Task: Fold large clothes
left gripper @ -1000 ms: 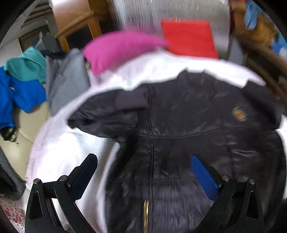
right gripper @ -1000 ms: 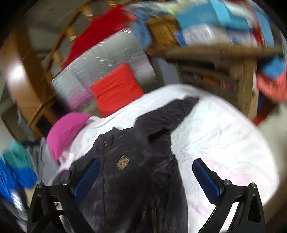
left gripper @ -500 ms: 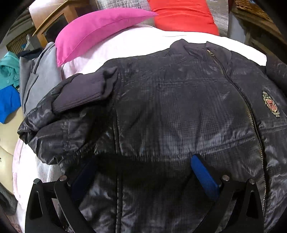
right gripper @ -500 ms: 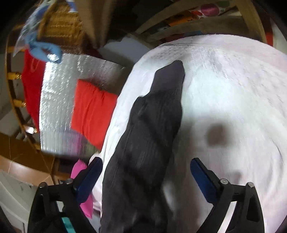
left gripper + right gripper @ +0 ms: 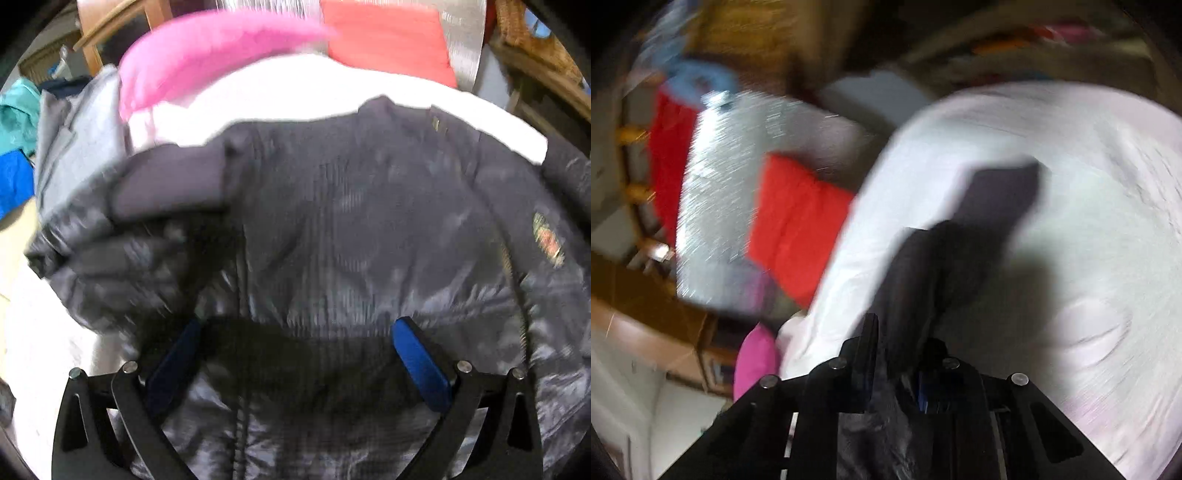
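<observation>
Left wrist view, L to R: teal garment (image 5: 16,110) and blue cloth (image 5: 14,181) at far left edge, then grey garment (image 5: 79,147) beside white sheet (image 5: 295,92). Pink cushion (image 5: 207,48) lies on the sheet's far left part, red cushion (image 5: 391,44) to its right, against a silver foil-like panel (image 5: 463,37). Dark jacket (image 5: 351,221) is spread flat on the sheet, front up, collar toward the far side, zip running down right of centre w/ a small crest badge (image 5: 548,240) near the right edge. Jacket's left sleeve (image 5: 147,229) is folded back over itself at the shoulder, ribbed cuff (image 5: 170,181) on top. Left gripper (image 5: 295,350) hangs low over the jacket body, jaws spread wide, blue pads (image 5: 421,358) either side, nothing between them; its shadow falls on the fabric. Whether the tips touch the cloth — can't tell, frame is blurred.

Right wrist view, L to R (heavy blur): red cloth (image 5: 666,155) hung on a wooden frame, the foil-like panel (image 5: 738,184), red cushion (image 5: 798,218), pink cushion (image 5: 753,362) lower down, then the sheet (image 5: 1089,221) filling the right half. Right gripper (image 5: 901,354) is clenched on the jacket's other sleeve (image 5: 945,266), fabric pinched between the fingers; the sleeve runs away from the jaws across the sheet, its cuff end (image 5: 1001,188) farthest out.
</observation>
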Available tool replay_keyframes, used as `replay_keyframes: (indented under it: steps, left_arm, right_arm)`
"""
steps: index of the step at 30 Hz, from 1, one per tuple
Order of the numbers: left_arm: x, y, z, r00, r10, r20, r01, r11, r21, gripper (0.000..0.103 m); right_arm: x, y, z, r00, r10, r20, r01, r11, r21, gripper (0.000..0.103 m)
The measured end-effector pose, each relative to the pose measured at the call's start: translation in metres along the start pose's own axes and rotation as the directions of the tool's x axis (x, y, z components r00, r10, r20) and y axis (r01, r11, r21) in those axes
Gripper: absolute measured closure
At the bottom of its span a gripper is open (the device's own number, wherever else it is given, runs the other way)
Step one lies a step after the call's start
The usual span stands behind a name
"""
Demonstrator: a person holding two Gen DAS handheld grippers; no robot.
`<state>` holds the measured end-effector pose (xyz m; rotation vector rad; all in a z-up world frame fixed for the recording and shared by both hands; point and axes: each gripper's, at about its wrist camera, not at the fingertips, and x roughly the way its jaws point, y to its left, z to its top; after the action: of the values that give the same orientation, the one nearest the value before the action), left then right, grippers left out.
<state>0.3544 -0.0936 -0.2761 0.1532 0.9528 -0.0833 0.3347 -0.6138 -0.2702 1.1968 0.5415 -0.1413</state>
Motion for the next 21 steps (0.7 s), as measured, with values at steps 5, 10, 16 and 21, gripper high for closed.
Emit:
replay_keyframes:
  steps: [5,10,16,21]
  left_arm:
    - [-0.043,0.023,0.010,0.975,0.082,0.205,-0.068,0.995,-0.078,0.000]
    - [-0.057,0.053,0.011,0.953,0.150,0.262,-0.109,0.980,-0.165,0.000]
    - [-0.059,0.074,0.002,0.943,0.155,0.294,-0.090,0.970,-0.224,0.000]
    - [-0.069,0.070,0.001,0.928,0.122,0.351,-0.049,0.977,-0.208,0.000]
  right_arm:
    - [-0.002,0.090,-0.057,0.990,0.118,-0.078,-0.131,0.974,-0.187,0.084]
    - [0.018,0.152,-0.154,0.956,0.146,-0.256,-0.224,0.924,-0.310,0.084]
    - [0.047,0.153,-0.264,0.884,0.016,-0.468,-0.204,0.913,-0.354,0.070]
    - [0.041,0.123,-0.295,0.815,-0.005,-0.580,-0.174,0.952,-0.253,0.027]
